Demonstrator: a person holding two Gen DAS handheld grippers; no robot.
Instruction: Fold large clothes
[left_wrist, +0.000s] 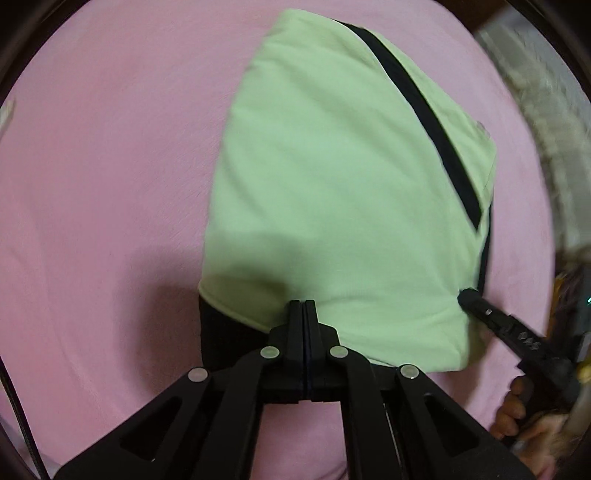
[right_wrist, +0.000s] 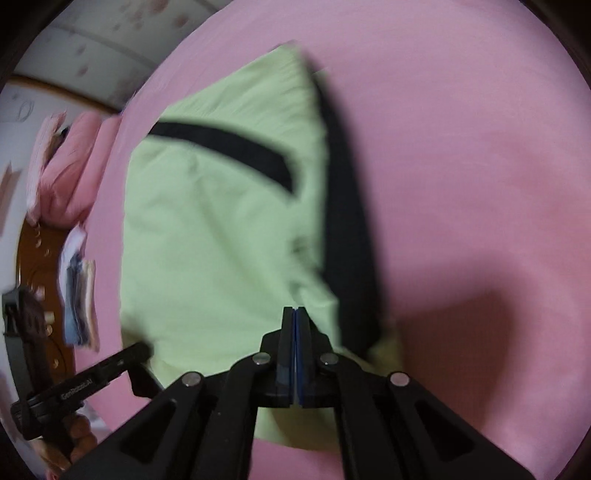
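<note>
A pale green garment (left_wrist: 332, 184) with black stripes is lying partly folded on the pink bedsheet (left_wrist: 103, 166). The left gripper (left_wrist: 303, 303) is pinching the garment's near edge, jaws fully closed on the cloth. The right gripper (right_wrist: 294, 309) is likewise clamping the same edge farther along, fingers pressed together.

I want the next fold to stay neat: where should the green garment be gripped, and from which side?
Grip the green garment along its near hem, at the two near corners, coming from above on the near side. It lies flat on the pink sheet, so only edges offer a pinchable lip. The left tongs and right tongs appear shut there.
</note>
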